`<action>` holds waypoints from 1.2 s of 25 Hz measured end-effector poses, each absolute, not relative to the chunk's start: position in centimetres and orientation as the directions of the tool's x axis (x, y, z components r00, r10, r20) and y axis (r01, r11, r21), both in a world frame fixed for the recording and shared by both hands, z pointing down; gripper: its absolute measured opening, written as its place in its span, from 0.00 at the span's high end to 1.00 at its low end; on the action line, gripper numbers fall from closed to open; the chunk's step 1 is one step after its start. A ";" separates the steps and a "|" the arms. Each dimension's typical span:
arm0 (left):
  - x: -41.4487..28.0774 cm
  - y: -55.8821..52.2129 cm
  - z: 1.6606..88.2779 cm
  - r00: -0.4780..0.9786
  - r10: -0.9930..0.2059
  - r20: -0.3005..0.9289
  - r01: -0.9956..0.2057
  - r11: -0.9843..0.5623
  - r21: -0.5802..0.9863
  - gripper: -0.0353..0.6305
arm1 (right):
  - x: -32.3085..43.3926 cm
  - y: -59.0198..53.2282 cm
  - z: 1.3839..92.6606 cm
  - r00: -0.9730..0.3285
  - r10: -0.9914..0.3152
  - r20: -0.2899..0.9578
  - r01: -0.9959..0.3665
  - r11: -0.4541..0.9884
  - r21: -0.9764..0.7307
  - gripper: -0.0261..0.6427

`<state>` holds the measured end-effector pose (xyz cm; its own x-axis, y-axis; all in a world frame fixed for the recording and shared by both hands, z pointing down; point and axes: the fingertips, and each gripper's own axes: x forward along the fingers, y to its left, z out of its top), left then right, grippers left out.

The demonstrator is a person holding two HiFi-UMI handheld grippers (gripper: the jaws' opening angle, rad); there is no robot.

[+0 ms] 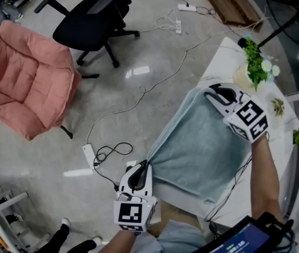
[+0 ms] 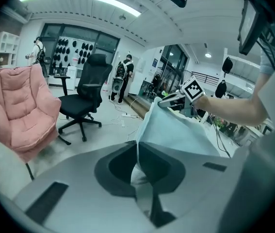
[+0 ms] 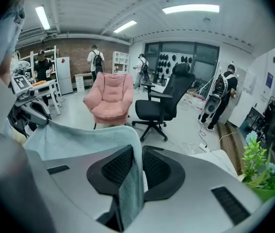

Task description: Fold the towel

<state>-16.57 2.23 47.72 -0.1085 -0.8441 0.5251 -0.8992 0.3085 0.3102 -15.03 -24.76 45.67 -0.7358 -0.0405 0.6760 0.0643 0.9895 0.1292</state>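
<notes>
Towel: a pale blue-grey terry towel (image 1: 202,146) was stretched between two hand-held grippers, one long edge lifted and pulled taut, the rest of the cloth lying over the white counter (image 1: 218,62).
Left gripper: the left gripper (image 1: 143,166) was at the near corner of the towel, beside the counter's near end and over the floor; in its own view the fingers (image 2: 122,166) were clenched on a bunched corner of the cloth (image 2: 176,130), which rose from them in a tight fold.
Right gripper: the right gripper (image 1: 212,95) held the far corner above the middle of the counter; in its own view the dark ribbed fingers (image 3: 115,166) were grasping the towel's edge, which ran down between them while the cloth (image 3: 74,140) spread away to the left.
Arm: a bare forearm (image 1: 262,178) reached out over the counter behind the right gripper's marker cube.
Counter: a small pale vase of green leaves and white flowers (image 1: 254,67) stood at the far end, apart from the towel.
Floor: a pink cushioned armchair (image 1: 25,83) and a black swivel office chair (image 1: 94,20) stood well away on the glossy grey floor (image 1: 138,104); a white power strip with looping cables (image 1: 88,154) lay near the left gripper.
Background: people (image 3: 97,59) stood by shelves at the far wall.
</notes>
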 end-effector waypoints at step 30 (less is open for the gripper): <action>-18.3 2.1 47.6 -0.020 -0.770 0.637 -0.925 0.256 0.280 0.72 | -14.8 -26.5 43.8 -0.768 -0.137 0.625 -0.119 0.990 0.070 0.52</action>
<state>-18.28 2.10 47.60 -0.0197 -0.7703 0.6374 -0.9252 0.2557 0.2804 -14.82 -26.49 43.79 -0.7685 -0.1368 0.6251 -0.1194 0.9904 0.0700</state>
